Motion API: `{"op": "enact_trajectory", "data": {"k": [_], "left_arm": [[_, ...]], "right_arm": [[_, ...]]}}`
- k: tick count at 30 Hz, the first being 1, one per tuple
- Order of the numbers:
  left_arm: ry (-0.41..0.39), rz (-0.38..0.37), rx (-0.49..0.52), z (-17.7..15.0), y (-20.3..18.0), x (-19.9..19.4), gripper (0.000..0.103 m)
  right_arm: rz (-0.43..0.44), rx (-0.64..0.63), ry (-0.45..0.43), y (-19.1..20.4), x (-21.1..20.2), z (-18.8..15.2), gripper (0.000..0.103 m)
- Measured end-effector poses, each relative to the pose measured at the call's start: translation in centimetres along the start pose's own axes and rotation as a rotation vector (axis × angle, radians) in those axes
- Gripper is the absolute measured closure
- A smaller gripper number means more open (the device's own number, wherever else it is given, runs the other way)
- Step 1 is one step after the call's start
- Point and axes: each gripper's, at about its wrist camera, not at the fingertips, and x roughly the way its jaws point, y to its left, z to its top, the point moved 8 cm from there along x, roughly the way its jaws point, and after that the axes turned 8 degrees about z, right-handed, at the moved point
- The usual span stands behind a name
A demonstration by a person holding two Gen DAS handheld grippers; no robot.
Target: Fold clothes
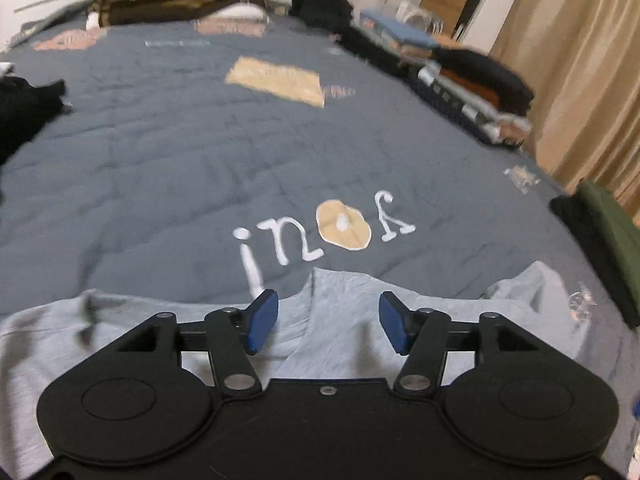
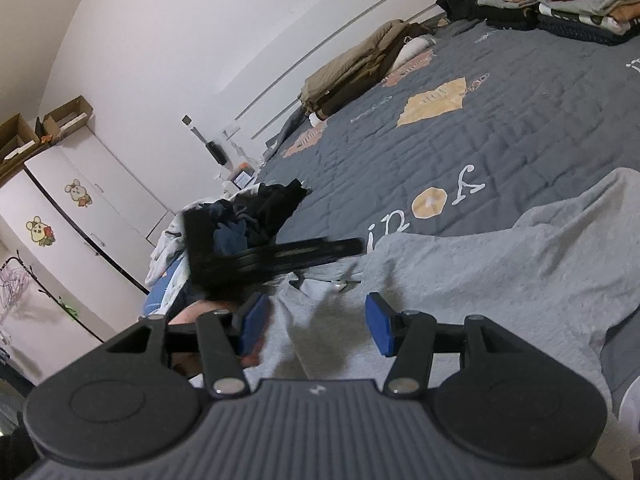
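Where the quilt point(image 1: 168, 152) bears white letters: "you!" point(image 1: 320, 236), upside down.

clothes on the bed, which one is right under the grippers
The light grey cotton garment, spread loosely on the slate-blue quilt below both open grippers. The others, a dark unfolded heap and the folded stacks, lie at the quilt's edges.

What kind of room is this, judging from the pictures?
Most likely a bedroom: a wide bed under a grey quilt, a white wardrobe by the wall, and folded clothes stacked at the far side.
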Motion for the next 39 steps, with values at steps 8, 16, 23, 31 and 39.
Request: {"op": "enact_trajectory", "data": {"k": [8, 16, 23, 31, 39], "left_arm": [[0.051, 0.054, 0.071, -0.2, -2.5, 4.9, 0.086], [-0.286, 0.097, 0.032, 5.0, -2.3, 1.9, 0.094], [-0.158, 0.150, -0.010, 3.0, -1.7, 3.7, 0.067], [-0.201, -0.050, -0.041, -2.4, -3.8, -7.0, 0.047], [-0.209, -0.147, -0.157, -10.5, -5.3, -16.7, 0.038]], "right_arm": [[-0.003, 0.011, 0.010, -1.6, -0.6, 0.3, 0.049], [-0.005, 0.019, 0.023, -2.4, -1.1, 0.1, 0.049], [-0.028, 0.022, -0.009, -3.9, -2.2, 1.1, 0.049], [-0.247, 0.093, -0.132, -11.6, -7.3, 4.2, 0.049], [-0.382, 0.266, -0.204, -19.9, -11.0, 3.6, 0.049]]}}
